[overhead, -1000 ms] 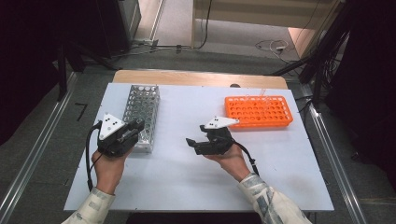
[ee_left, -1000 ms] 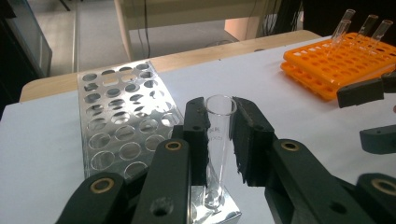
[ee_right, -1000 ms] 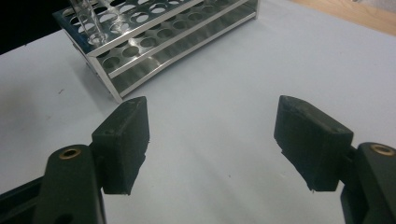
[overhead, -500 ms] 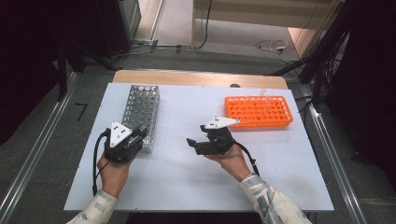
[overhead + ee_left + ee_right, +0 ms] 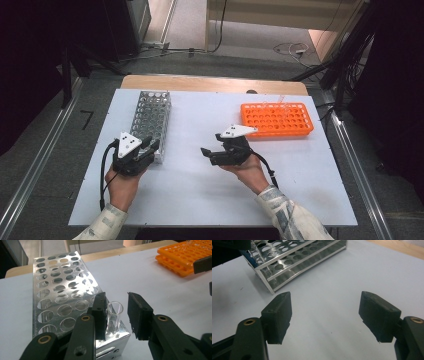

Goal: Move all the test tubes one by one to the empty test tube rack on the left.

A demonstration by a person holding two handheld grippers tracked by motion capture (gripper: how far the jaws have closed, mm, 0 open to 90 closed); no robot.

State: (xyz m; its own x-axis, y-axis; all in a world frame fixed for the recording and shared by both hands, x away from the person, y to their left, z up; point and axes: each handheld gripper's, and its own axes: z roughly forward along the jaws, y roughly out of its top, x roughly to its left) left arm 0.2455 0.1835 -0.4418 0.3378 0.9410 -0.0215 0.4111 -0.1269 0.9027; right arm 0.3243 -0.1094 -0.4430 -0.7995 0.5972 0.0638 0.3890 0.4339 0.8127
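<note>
A clear tube (image 5: 114, 317) stands upright in the nearest corner hole of the metal rack (image 5: 152, 117) (image 5: 57, 297). My left gripper (image 5: 150, 144) (image 5: 116, 302) reaches around the tube at the rack's near end. Its jaws have just been opening: the tube stands between them, close against the left pad, with a clear gap to the right pad. My right gripper (image 5: 212, 144) (image 5: 325, 307) hovers mid-table, pointing left toward the rack, open wide with nothing between its jaws. The metal rack (image 5: 294, 257) lies ahead of it.
An orange rack (image 5: 277, 119) (image 5: 185, 257) sits at the back right of the white table top (image 5: 200, 200). A strip of wooden bench shows beyond the far edge. Dark equipment and cables surround the table.
The left hand has drawn back slightly toward the person, and its jaws have parted around the tube in the rack. The right hand has stayed still.
</note>
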